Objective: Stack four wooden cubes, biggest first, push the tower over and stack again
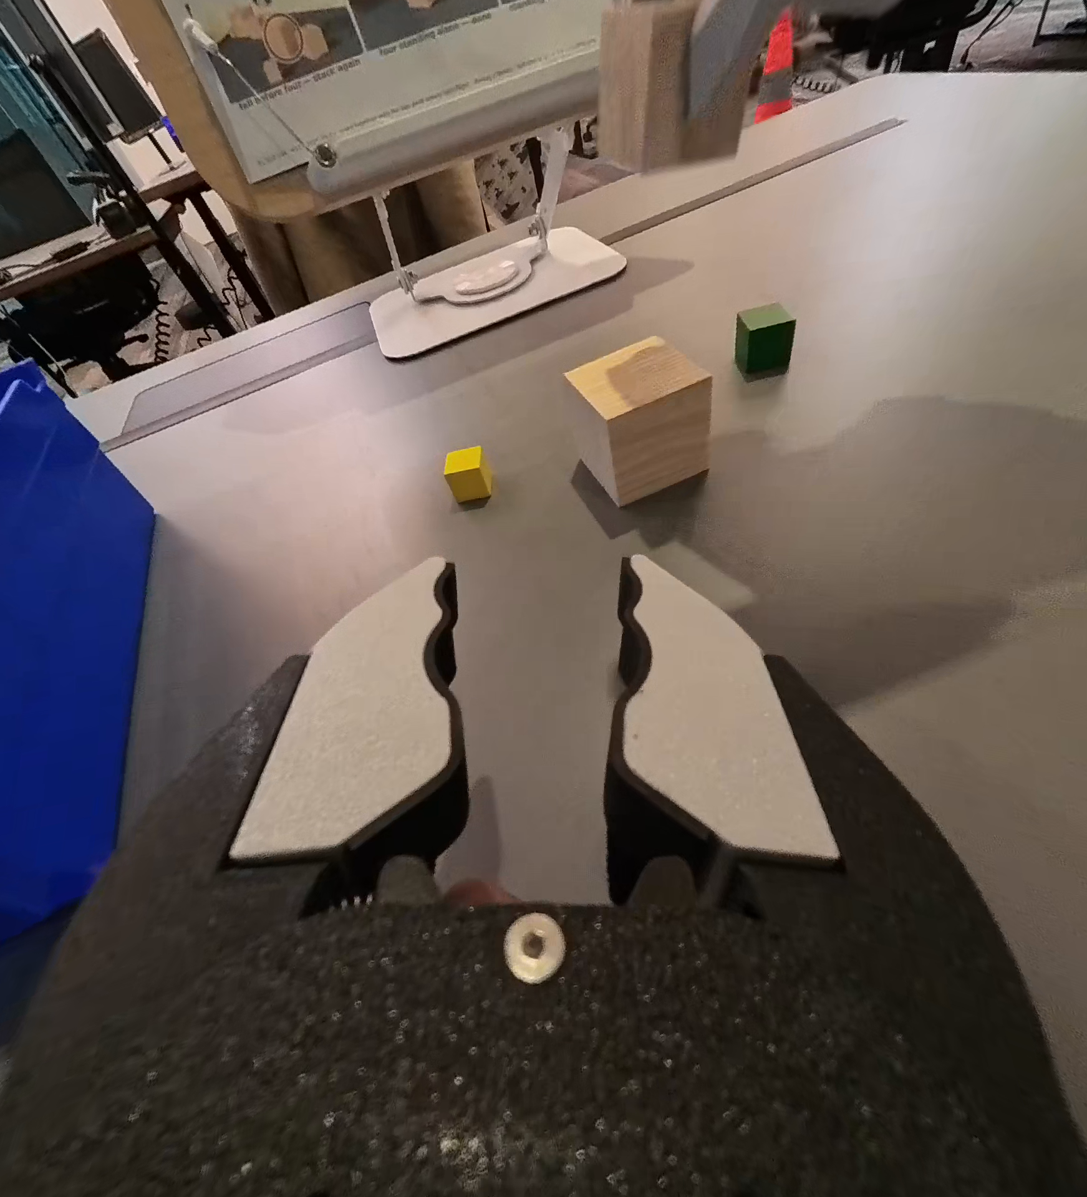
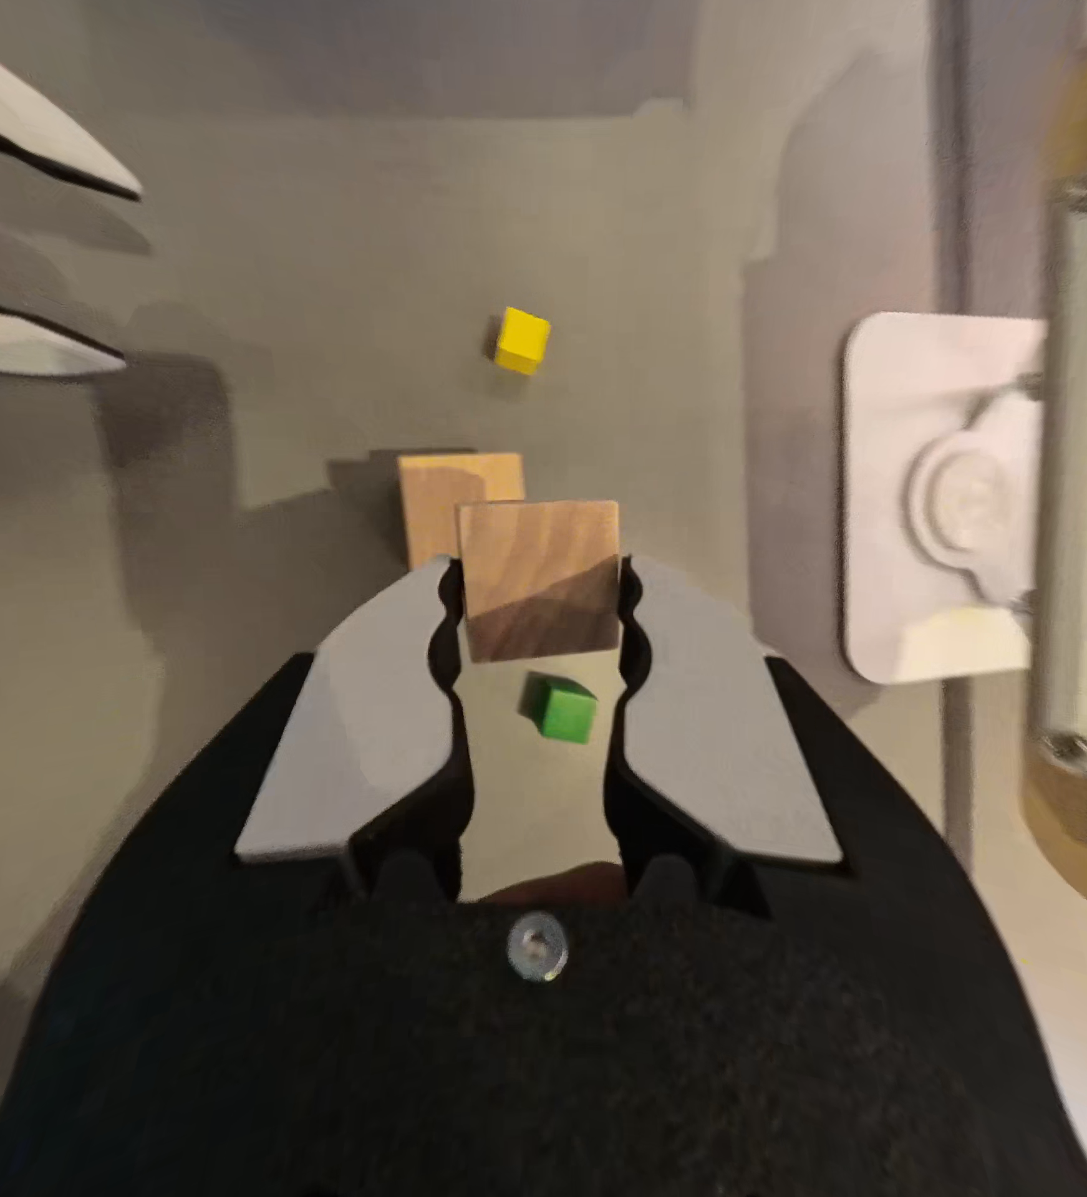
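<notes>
Between your right fingers: a plain wooden cube [image 2: 539, 581], clamped at the tips of the right gripper [image 2: 539, 583] and carried high above the table [image 2: 203, 648], so it can come down flat on a base.
Likely base: the other plain wooden cube [image 1: 644, 421] rests on the table; from the blurred right wrist view you cannot be sure which of the two is bigger.
Waiting cubes: the yellow cube [image 1: 468, 474] and green cube [image 1: 765, 338] sit apart on either side of that base, leaving room to lower between them.
Left gripper [image 1: 537, 605]: jaws apart and empty, held back near the blue bin [image 1: 42, 615], out of the carrying path.
Beyond: a stand [image 1: 502, 291] with a printed sheet at the far edge.
</notes>
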Action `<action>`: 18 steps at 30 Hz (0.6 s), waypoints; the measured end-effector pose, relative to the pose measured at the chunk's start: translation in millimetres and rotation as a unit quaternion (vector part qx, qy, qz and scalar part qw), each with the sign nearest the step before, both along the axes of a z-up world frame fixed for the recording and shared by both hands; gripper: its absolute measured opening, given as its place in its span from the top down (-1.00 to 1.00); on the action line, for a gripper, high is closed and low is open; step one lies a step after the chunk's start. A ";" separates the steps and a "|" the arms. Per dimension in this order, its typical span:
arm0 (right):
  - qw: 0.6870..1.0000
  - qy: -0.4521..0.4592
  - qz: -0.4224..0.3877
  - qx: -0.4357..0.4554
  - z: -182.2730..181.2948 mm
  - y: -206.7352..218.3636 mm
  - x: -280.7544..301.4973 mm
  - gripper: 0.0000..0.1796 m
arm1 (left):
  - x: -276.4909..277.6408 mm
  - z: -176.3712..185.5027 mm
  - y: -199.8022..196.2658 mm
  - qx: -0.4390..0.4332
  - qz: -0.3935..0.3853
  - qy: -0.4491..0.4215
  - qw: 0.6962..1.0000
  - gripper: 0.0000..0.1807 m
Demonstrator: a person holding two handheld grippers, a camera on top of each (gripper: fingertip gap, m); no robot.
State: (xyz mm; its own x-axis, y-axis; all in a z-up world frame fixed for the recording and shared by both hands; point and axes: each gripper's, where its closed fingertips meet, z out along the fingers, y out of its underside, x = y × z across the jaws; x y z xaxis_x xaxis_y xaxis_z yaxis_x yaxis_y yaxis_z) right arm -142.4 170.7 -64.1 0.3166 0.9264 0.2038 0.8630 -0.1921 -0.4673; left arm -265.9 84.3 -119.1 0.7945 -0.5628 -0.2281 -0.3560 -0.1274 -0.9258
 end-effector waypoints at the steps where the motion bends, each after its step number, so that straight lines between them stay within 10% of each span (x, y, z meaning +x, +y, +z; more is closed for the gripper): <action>1: 1.000 -0.012 0.004 -0.016 -8.8 -3.7 -9.5 0.49 | -0.2 -0.1 0.3 -0.001 0.000 -0.001 1.000 0.48; 18: 0.995 -0.090 -0.016 -0.039 -59.3 -6.7 -21.0 0.49 | 2.4 3.4 -3.6 0.013 -0.012 -0.004 1.000 0.48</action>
